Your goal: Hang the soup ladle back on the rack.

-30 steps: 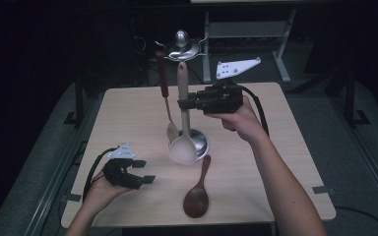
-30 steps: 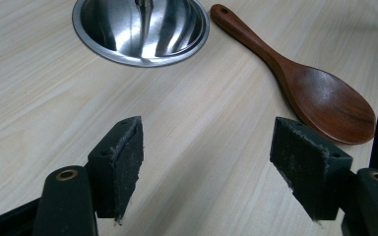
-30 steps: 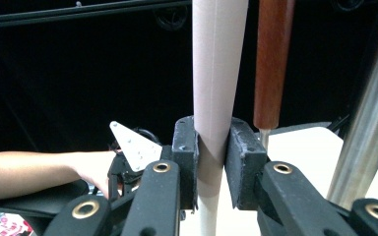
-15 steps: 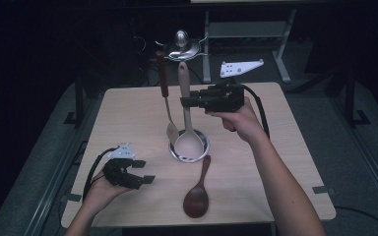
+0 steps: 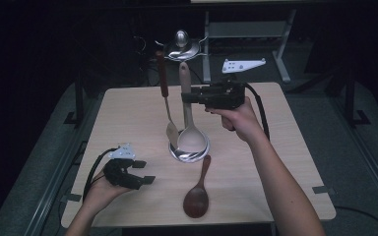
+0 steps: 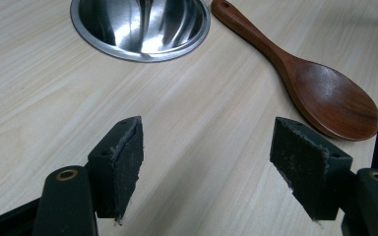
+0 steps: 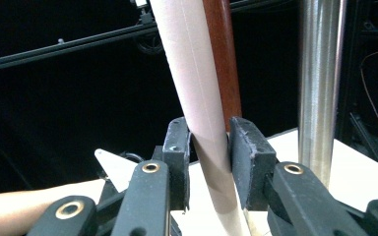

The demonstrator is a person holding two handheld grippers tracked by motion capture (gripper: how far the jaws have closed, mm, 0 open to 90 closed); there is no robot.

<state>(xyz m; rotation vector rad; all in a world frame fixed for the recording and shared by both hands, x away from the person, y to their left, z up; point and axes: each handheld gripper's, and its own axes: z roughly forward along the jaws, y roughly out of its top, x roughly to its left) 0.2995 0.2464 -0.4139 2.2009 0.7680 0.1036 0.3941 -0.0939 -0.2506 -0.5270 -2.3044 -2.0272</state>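
A steel utensil stand [image 5: 181,45] rises from a round base dish [image 5: 177,153] mid-table; its pole [image 7: 320,73] is beside my right jaws. A pale wooden spoon [image 5: 188,123] stands upright with its bowl in the dish. My right gripper [image 5: 187,96] holds its handle [image 7: 197,73] level; the jaws have just been opening, but both pads still touch it. A brown-handled metal spatula [image 5: 166,98] hangs beside it. My left gripper [image 5: 145,172] rests open at the front left, nothing between its pads [image 6: 123,167]. A dark wooden spoon [image 5: 197,196] lies in front of the dish.
The dish rim [image 6: 142,24] and the dark spoon [image 6: 320,88] lie just ahead of my left jaws on the light wooden table [image 5: 285,162]. A white bracket plate [image 5: 243,64] sits beyond the far edge. Dark floor surrounds the table.
The pale spoon's bowl has shifted from the dish's front-left rim back into the dish, and the spoon stands straighter. The left hand has kept still.
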